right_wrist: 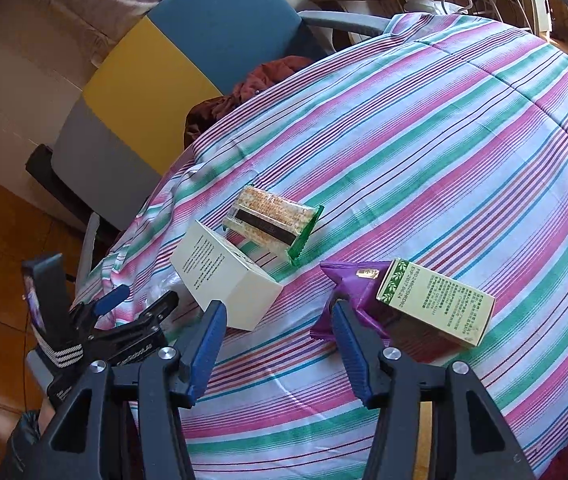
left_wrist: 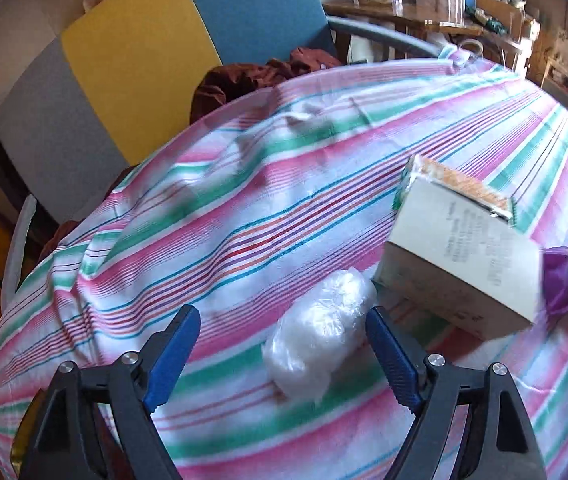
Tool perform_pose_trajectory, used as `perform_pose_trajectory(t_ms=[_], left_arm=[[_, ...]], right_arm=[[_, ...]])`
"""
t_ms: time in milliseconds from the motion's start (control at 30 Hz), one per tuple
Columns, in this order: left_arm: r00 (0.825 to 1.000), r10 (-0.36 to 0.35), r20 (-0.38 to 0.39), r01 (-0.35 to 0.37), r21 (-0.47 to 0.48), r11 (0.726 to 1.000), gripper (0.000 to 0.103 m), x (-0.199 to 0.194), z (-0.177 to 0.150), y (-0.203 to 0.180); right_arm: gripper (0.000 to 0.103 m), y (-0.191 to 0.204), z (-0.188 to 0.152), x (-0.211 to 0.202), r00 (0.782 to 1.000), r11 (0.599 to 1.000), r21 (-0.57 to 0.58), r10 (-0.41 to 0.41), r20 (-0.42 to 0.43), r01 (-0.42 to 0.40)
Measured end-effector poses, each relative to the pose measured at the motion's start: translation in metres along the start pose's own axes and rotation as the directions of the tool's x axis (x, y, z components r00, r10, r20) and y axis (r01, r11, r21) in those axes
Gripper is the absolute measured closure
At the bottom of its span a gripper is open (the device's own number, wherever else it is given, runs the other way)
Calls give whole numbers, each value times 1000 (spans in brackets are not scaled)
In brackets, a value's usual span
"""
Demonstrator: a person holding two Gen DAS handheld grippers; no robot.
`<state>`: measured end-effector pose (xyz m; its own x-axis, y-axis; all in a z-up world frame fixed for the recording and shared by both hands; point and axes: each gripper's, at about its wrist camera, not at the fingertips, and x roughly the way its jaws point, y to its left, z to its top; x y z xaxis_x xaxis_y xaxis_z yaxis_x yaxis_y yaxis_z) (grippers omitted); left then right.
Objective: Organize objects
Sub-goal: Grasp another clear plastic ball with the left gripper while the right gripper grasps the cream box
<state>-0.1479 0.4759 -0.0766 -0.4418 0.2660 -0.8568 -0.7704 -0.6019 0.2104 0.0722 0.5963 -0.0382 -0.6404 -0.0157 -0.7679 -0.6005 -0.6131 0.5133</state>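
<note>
Five small items lie on a table draped in a striped cloth [right_wrist: 423, 140] of pink, green and white bands. From the left wrist view, the left gripper [left_wrist: 284, 320] points down at the cloth with its blue-padded jaws spread wide, and a crumpled clear plastic bag [left_wrist: 317, 340] lies on the cloth between them; neither pad presses on it, though the far pad sits just beside its upper edge. Just beyond the bag, to the right, lies a white box [left_wrist: 459, 256] with small print on its top face, and a cracker packet [left_wrist: 463, 184] with a green edge peeks out behind it. The picture is blurred here, so the print cannot be read.

From the right wrist view, the right gripper [right_wrist: 280, 316] hangs over the cloth with its jaws partly apart and nothing between the pads. Its left pad overlaps the near corner of the white box [right_wrist: 224, 276] in the view; its right pad sits against the near edge of a purple packet [right_wrist: 353, 292], and whether it touches I cannot tell. A green printed box [right_wrist: 435, 304] lies on its side, touching the purple packet on the right. The cracker packet [right_wrist: 272, 220] rests just behind the white box. A multicoloured chair [right_wrist: 188, 52] stands beyond the table.
</note>
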Motion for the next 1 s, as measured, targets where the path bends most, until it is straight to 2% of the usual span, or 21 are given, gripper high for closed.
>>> perform_pose_trajectory(t_ms=[33, 67, 100, 133, 267, 367, 533, 700, 800, 1000], left_arm=[[1000, -1, -20, 1, -9, 1000, 40, 9, 0, 1], [999, -25, -38, 24, -26, 999, 50, 14, -3, 3], [995, -101, -23, 99, -83, 992, 66, 13, -5, 9], [993, -117, -22, 114, -109, 987, 67, 11, -9, 12], [996, -90, -25, 86, -135, 987, 67, -1, -30, 13], [992, -120, -38, 111, -185, 976, 67, -15, -54, 13], [991, -127, -35, 118, -193, 974, 67, -42, -92, -10], [990, -140, 6, 137, -235, 962, 67, -68, -133, -28], [990, -133, 34, 138, -223, 965, 67, -77, -147, -34], [986, -143, 83, 158, -208, 965, 67, -82, -158, -37]], right_arm=[[47, 0, 0, 1, 1000, 1000, -1, -2, -1, 2], [47, 0, -1, 1, 1000, 1000, -2, -5, -3, 5], [47, 0, -1, 2, 1000, 1000, -5, -9, -6, 9], [47, 0, 0, 3, 1000, 1000, -8, -12, -7, 12], [47, 4, -1, 4, 1000, 999, -33, -19, -12, 19], [47, 8, -3, 6, 999, 997, -64, -34, -17, 33], [47, 14, -7, 15, 997, 993, -100, -64, -43, 60], [47, 19, -11, 20, 994, 986, -138, -97, -54, 89], [47, 23, -13, 23, 992, 980, -170, -115, -58, 104], [47, 47, -17, 27, 991, 953, -285, -122, -62, 100]])
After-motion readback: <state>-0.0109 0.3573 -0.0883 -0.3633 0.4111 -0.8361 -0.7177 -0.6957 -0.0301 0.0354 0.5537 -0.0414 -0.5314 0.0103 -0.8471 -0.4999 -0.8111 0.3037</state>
